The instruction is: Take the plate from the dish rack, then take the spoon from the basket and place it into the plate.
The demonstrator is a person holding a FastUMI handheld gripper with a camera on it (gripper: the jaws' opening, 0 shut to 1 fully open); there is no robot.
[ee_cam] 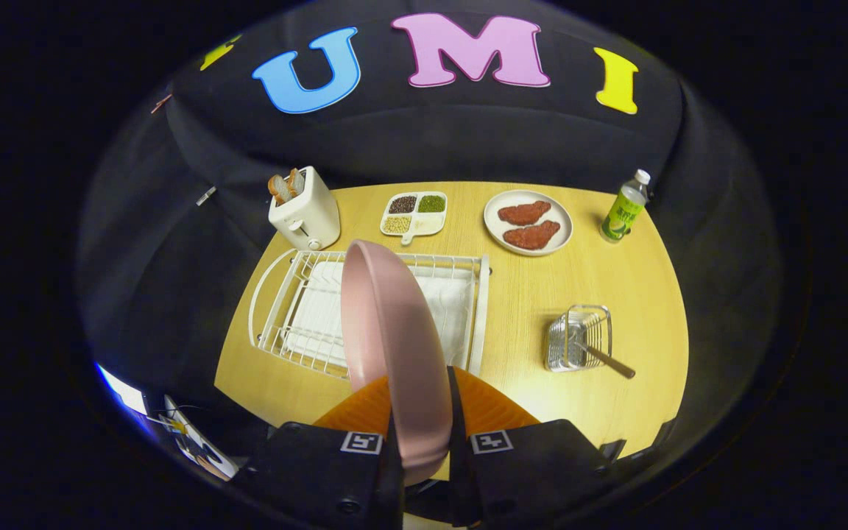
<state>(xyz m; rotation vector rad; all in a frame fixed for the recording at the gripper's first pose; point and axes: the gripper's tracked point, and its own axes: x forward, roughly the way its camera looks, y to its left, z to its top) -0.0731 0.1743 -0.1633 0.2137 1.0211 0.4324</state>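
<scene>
A: Going left to right, what was on the desk (615, 287)?

B: A toaster (305, 210) at the far left corner, then the white wire rack (299, 309), a divided dish of grains (415, 213), a plate of patties (528, 221), a wire basket (578, 337) with the spoon (606, 360) leaning out of it, and a bottle (624, 207) at the far right.

A: And the pink plate (387, 324)?

B: It stood on edge between the jaws, lifted above the rack and no longer seated in it, as far as I could judge.

A: How would it handle?

B: Stiff, smooth and probably breakable if dropped. Glazed surfaces slip, so the rim was the sensible place to hold it, and that was where it was pinched.

A: The gripper (424, 442) itself?

B: The jaws were nearly closed, one finger pressing each face of the plate at its near rim, with only the plate's thickness between them.

A: The spoon?

B: Untouched in the basket, well off to the right of the jaws.
</scene>
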